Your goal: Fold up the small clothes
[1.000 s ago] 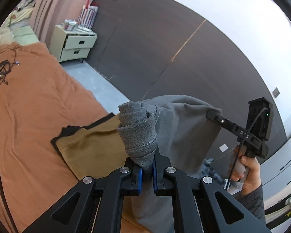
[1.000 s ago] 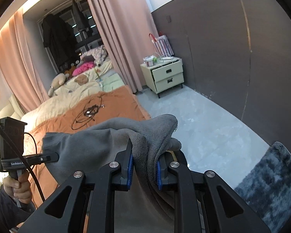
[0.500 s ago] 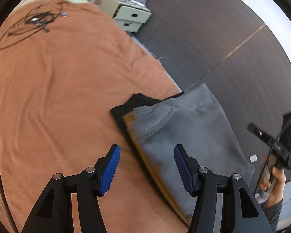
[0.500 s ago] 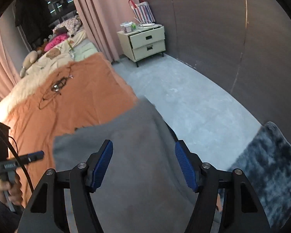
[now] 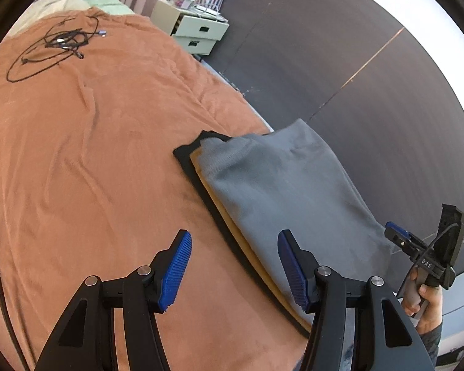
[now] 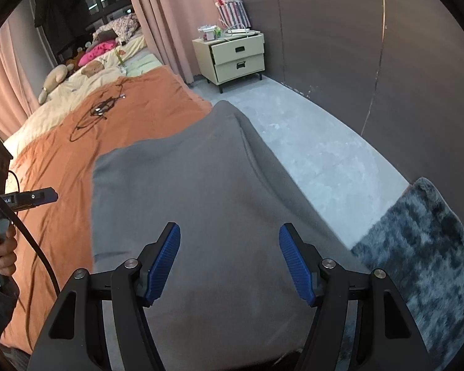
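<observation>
Two grippers hung released above an orange bed cover (image 5: 77,154). Left gripper (image 5: 232,266) gaped over bare cover at nine o'clock; grey garment (image 5: 278,185) lay folded atop tan (image 5: 253,262) and black (image 5: 185,157) pieces toward three o'clock, under the gaping right gripper (image 6: 229,262). Stacking looked finished; next came fetching another garment.

Left gripper (image 5: 233,266): jaws spread wide, blue pads bare, nothing between them. Right gripper (image 6: 230,262): jaws likewise wide apart and bare. The right hand (image 5: 425,304) grips its handle, off to the left gripper's right.
</observation>
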The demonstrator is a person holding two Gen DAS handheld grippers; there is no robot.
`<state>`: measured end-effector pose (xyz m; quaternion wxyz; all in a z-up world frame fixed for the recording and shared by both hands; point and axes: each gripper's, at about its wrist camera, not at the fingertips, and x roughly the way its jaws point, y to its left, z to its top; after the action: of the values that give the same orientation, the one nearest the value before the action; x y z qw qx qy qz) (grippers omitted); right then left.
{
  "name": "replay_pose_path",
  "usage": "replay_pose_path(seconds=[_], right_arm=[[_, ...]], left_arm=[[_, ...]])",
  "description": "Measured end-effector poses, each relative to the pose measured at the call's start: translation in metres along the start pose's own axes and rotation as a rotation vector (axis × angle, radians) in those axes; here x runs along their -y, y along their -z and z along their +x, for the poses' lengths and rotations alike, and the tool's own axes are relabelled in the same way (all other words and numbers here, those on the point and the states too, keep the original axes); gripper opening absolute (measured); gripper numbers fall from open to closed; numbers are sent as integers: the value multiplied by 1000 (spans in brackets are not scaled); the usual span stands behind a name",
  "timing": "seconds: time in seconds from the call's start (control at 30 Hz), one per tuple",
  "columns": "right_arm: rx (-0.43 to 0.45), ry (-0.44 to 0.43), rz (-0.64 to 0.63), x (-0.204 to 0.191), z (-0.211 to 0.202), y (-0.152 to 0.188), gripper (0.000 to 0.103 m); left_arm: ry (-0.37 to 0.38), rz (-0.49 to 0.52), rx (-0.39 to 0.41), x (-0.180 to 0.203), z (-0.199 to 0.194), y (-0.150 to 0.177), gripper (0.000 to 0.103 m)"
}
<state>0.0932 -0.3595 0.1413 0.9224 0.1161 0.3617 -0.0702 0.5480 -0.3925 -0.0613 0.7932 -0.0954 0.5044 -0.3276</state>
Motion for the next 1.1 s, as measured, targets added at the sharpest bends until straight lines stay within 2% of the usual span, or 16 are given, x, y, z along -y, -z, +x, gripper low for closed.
replay_pose_path(seconds=[0.03, 0.17, 0.27, 0.4, 0.5, 0.57, 0.6, 0.73, 0.83, 0.93, 1.03, 1.1], right_arm=[[6, 1, 4, 20, -9, 8, 65], [25, -3, -7, 28, -26, 35, 65], [40, 15, -19, 17, -19, 46, 65], [60, 34, -25, 2, -37, 65, 65], [59, 26, 0, -6, -37, 72, 65], [69, 29, 5, -13, -48, 80, 65], [76, 33, 4, -17, -52, 84, 65], [114, 26, 10, -32, -76, 106, 80], [141, 6, 15, -42, -87, 125, 83], [167, 10, 26, -52, -96, 145, 94], [197, 27, 23, -60, -108, 163, 103], [216, 38, 20, -67, -116, 173, 103]], left_arm=[[-2, 9, 0, 4, -6, 6, 59], [-6, 37, 5, 15, -24, 21, 59], [-5, 65, 32, 25, -47, 37, 62], [-19, 104, 64, 37, -74, 56, 63], [-25, 120, 91, 43, -97, 72, 63], [-27, 132, 107, 46, -111, 83, 66], [-31, 144, 122, 48, -122, 91, 71], [-50, 191, 173, 54, -155, 116, 85], [-70, 231, 207, 58, -181, 137, 92], [-95, 274, 252, 61, -209, 161, 99], [-102, 291, 291, 61, -232, 178, 102], [-102, 289, 309, 60, -244, 187, 102]])
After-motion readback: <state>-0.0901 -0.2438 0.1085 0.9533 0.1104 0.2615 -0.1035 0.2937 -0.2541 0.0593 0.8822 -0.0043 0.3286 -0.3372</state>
